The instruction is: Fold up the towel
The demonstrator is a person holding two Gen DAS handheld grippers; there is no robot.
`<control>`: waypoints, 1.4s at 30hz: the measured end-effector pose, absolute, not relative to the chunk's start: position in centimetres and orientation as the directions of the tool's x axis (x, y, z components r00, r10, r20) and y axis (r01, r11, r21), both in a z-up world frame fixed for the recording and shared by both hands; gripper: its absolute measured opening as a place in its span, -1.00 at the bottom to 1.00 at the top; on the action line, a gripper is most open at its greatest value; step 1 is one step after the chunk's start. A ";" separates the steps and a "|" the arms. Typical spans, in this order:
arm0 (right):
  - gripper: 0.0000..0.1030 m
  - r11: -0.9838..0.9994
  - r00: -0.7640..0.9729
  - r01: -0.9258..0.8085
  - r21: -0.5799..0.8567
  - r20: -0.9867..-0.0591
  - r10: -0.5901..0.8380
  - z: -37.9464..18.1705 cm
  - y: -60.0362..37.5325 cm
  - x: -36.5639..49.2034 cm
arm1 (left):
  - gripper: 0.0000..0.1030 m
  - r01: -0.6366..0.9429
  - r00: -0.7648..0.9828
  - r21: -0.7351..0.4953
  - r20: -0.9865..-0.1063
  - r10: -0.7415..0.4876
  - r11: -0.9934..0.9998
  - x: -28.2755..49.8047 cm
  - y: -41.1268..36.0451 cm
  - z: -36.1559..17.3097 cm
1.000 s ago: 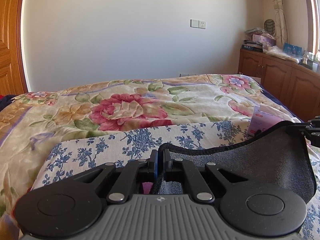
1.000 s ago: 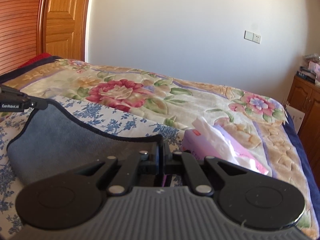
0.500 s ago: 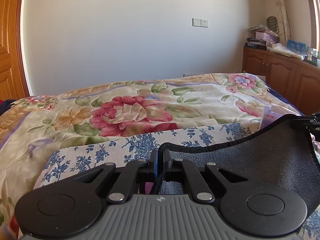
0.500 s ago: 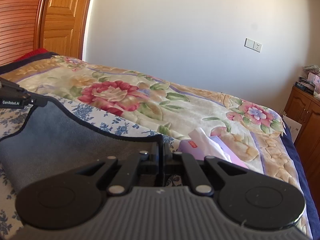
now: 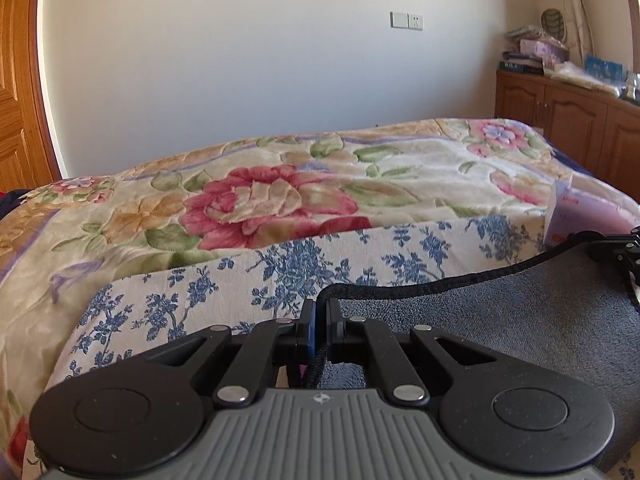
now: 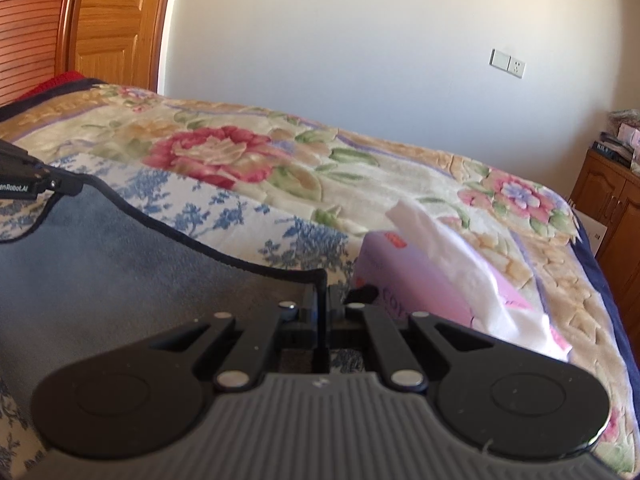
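A dark grey towel (image 5: pixel 520 312) with a black stitched edge hangs stretched between my two grippers above the bed. My left gripper (image 5: pixel 320 312) is shut on one corner of the towel. My right gripper (image 6: pixel 322 300) is shut on the other corner, and the towel (image 6: pixel 120 264) spreads to its left. The right gripper also shows at the right edge of the left wrist view (image 5: pixel 628 248); the left gripper shows at the left edge of the right wrist view (image 6: pixel 24 184). The towel's lower part is hidden behind the gripper bodies.
A white cloth with blue flowers (image 5: pixel 240 280) lies on the floral bedspread (image 5: pixel 280 200) under the towel. A purple tissue pack (image 6: pixel 440 280) sits on the bed to the right. A wooden cabinet (image 5: pixel 568 120) stands far right, a wooden door (image 6: pixel 116 20) left.
Both grippers have lifted slightly and moved forward over the bed with the towel held taut. The tissue pack looms closer in the right wrist view.
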State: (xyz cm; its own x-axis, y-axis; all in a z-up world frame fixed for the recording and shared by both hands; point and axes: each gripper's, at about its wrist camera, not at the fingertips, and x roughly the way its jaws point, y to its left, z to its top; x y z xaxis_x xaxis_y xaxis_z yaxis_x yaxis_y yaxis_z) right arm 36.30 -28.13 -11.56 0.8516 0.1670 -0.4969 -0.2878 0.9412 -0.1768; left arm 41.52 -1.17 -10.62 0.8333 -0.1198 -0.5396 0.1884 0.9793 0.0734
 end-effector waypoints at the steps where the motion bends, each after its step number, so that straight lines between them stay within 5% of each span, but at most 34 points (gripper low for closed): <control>1: -0.92 0.942 0.850 -0.287 -0.175 -0.499 0.167 -11.6 -28.2 36.4 | -0.89 0.189 0.833 0.076 -0.541 -0.119 0.979 41.6 -1.2 -10.7; 12: -0.88 0.947 0.840 -0.279 -0.160 -0.518 0.160 -12.1 -28.4 36.7 | -0.84 0.197 0.828 0.093 -0.548 -0.115 0.976 42.0 -1.4 -11.3; 19: -0.75 0.956 0.840 -0.258 -0.141 -0.521 0.150 -11.2 -28.9 36.3 | -0.21 0.186 0.834 0.091 -0.541 -0.109 0.978 41.4 -1.4 -10.8; 29: -0.68 0.963 0.840 -0.250 -0.101 -0.517 0.165 -8.5 -28.7 33.5 | 0.10 0.166 0.838 0.084 -0.537 -0.096 0.983 38.8 -1.0 -8.2; 31: -0.37 0.962 0.841 -0.257 -0.094 -0.513 0.174 -7.9 -28.5 32.8 | 0.15 0.162 0.840 0.078 -0.535 -0.096 0.984 38.2 -1.0 -7.4; 42: -0.36 0.959 0.849 -0.277 -0.066 -0.485 0.212 -4.6 -27.6 28.7 | 0.26 0.152 0.858 0.082 -0.507 -0.090 0.985 33.7 -0.6 -3.0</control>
State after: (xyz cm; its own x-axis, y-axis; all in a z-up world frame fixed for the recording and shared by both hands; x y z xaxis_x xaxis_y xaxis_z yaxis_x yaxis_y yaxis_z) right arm 28.72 -27.60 -4.57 0.8487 0.2117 -0.4846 -0.2768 0.9586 -0.0660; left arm 33.71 -0.58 -2.96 0.8575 -0.0899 -0.5065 0.1515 0.9851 0.0818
